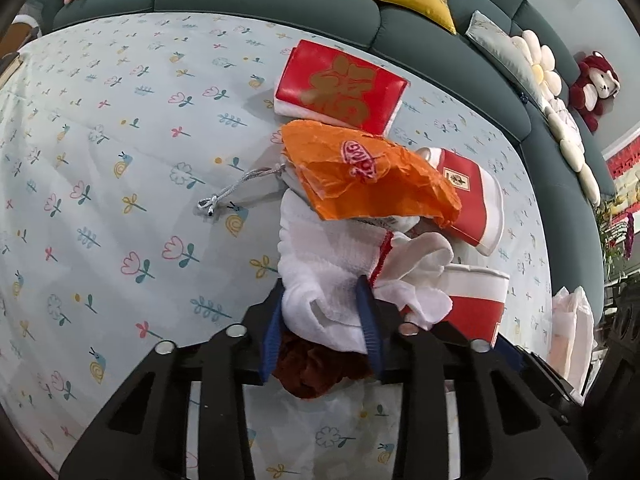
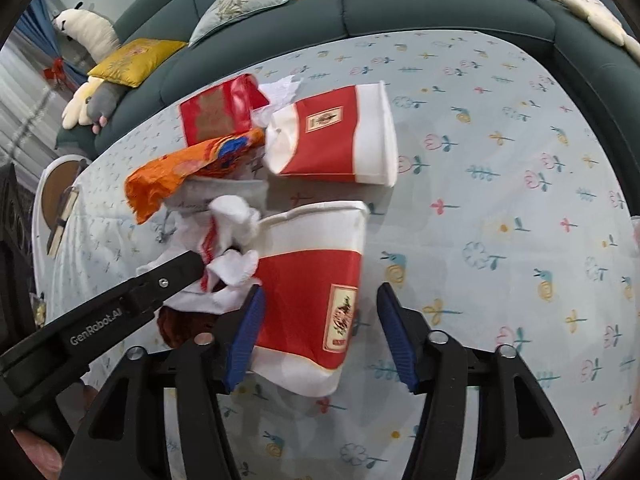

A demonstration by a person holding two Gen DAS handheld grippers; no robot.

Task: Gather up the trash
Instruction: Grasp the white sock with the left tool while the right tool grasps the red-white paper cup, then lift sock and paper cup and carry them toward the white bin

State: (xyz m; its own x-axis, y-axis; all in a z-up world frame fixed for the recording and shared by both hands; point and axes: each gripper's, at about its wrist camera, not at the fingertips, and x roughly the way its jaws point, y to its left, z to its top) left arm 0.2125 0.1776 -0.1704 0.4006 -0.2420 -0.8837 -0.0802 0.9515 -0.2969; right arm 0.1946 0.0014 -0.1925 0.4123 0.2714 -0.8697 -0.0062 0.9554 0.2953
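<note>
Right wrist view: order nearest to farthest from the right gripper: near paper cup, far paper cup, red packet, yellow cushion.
1. Near paper cup, lying between the open fingers of the right gripper.
2. Far paper cup, on its side, just beyond.
3. Red packet, farther back, left.
4. Yellow cushion, on the sofa, far left.

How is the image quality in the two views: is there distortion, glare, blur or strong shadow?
Left wrist view: strong fisheye bending of the sofa edge, dark corners, glare on the red packet; the left gripper closed on white cloth is sharp. Right wrist view: same bending, even soft light, faint shadows under the near paper cup; the right gripper is open around it.
</note>
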